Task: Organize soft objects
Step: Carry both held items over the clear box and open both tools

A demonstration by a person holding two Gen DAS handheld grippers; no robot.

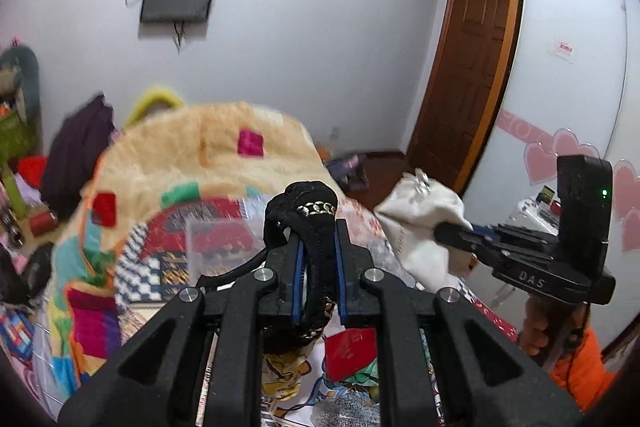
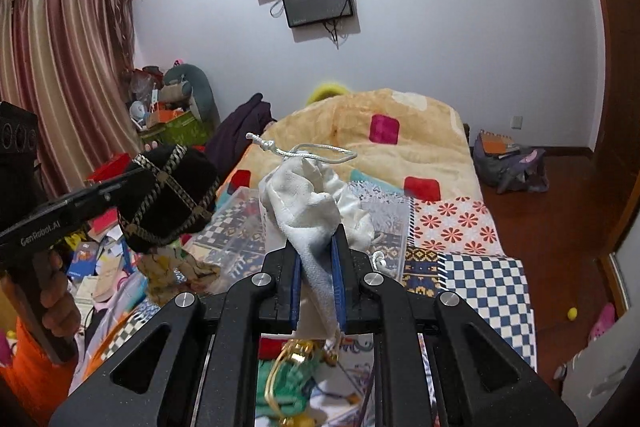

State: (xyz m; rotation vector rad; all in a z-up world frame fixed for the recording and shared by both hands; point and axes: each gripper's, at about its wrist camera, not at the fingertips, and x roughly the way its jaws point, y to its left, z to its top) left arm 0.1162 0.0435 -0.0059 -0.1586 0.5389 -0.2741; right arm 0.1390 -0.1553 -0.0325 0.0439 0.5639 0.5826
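Fingers [image 1: 297, 267] on my left gripper [image 1: 318, 267] are drawn narrow and clamped on a black cap [image 1: 308, 215] with gold braid, the fabric folded between the blue pads so the crown bulges out past the tips at twelve o'clock; from the right wrist view the same black cap [image 2: 168, 199] hangs in the air at about nine o'clock, clear of everything below it. On my right gripper [image 2: 318, 267] the fingers [image 2: 340, 267] are likewise pinched tight, this time on a white drawstring pouch [image 2: 316, 203], gripped low on its body so the gathered mouth and its knotted cord [image 2: 304, 151] stand up at twelve o'clock. I read that hold as deliberate: pinching soft cloth by a fold keeps it from sliding out, and leaving the mouth free keeps the pouch from spilling or bunching. From the left wrist view the white drawstring pouch [image 1: 424, 219] sits at three o'clock, near the cap but apart from it. Both soft things are lifted above the bed [image 2: 460, 227], whose patchwork quilt [image 2: 400, 147] lies at twelve o'clock, with a clear plastic box [image 2: 248, 223] resting on it just beyond my fingertips. My judgement is that the box is the likely place for them, and that I carry one in each hand to save a trip; whether the box has a lid on it I cannot tell.
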